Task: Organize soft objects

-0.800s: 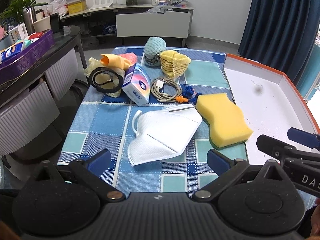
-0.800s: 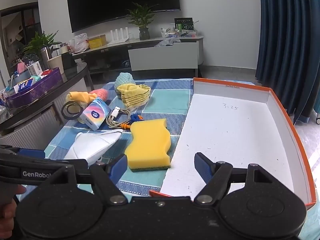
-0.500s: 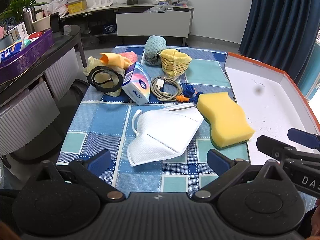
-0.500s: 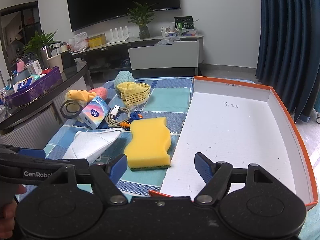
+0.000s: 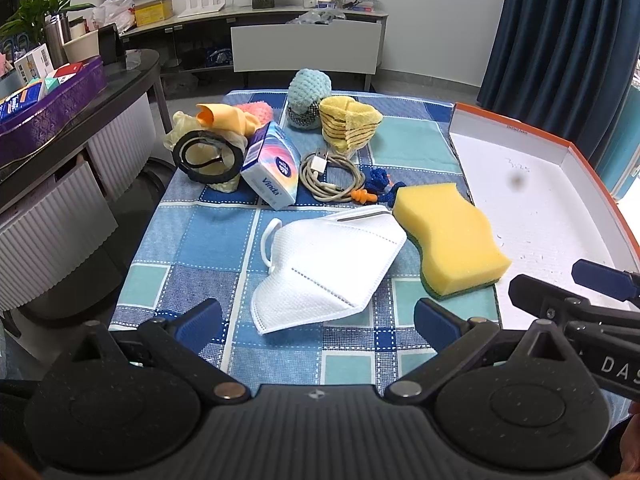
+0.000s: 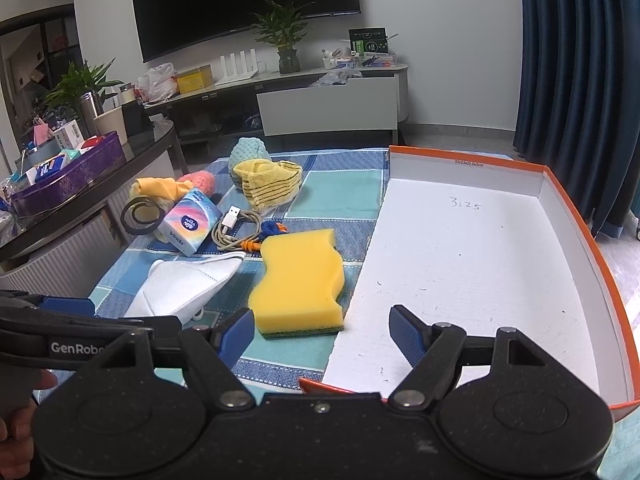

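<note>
A yellow sponge [image 5: 450,240] [image 6: 300,280] and a white face mask [image 5: 328,268] [image 6: 188,284] lie on the checked cloth near me. Farther back are a yellow striped cloth [image 5: 348,124] [image 6: 270,184], a teal knitted ball [image 5: 308,92] [image 6: 248,154], a pink knitted piece [image 5: 256,112] and a yellow glove [image 5: 224,118]. My left gripper [image 5: 318,322] hovers open over the cloth's near edge, just short of the mask. My right gripper [image 6: 322,330] is open, empty, over the near left corner of the white box [image 6: 480,260], with the sponge just beyond its left finger.
A tissue pack [image 5: 272,168], a coiled cable [image 5: 332,176], orange earplugs with blue cord [image 5: 372,192] and a black ring [image 5: 208,156] sit mid-table. A dark side table with a purple tin [image 5: 52,108] stands left. The orange-rimmed box [image 5: 540,200] is on the right.
Both grippers have edged slightly forward toward the objects, so the objects look a little nearer. Jaws stay wide and nothing on the table has moved.
</note>
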A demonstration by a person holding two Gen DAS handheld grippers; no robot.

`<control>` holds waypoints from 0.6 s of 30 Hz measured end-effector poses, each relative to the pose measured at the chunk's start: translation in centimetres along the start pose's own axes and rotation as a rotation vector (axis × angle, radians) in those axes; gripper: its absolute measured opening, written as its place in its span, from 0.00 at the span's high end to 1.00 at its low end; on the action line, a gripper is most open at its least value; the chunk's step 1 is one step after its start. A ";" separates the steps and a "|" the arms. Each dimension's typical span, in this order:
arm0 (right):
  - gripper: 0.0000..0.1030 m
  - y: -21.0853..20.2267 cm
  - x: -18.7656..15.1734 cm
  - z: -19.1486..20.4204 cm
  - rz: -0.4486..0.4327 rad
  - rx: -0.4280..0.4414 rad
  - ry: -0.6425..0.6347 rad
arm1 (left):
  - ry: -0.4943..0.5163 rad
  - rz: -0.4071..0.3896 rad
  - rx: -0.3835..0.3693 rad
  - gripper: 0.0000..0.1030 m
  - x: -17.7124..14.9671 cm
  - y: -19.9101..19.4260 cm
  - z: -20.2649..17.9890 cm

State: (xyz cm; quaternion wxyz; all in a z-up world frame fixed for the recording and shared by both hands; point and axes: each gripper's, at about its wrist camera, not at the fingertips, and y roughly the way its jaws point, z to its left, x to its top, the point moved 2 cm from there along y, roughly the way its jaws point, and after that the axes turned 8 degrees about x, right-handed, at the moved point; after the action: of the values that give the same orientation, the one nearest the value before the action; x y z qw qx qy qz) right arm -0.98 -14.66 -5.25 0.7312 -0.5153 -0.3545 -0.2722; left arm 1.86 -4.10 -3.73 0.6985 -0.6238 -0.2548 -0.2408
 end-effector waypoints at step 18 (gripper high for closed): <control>0.15 0.3 -0.1 0.1 -0.003 0.003 -0.001 | 0.008 0.002 0.000 0.00 -0.1 0.5 0.0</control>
State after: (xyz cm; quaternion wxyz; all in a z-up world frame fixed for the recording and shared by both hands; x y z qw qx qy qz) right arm -0.81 -14.51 -5.45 0.7313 -0.5140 -0.3559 -0.2725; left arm 2.13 -4.00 -4.14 0.6997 -0.6232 -0.2513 -0.2426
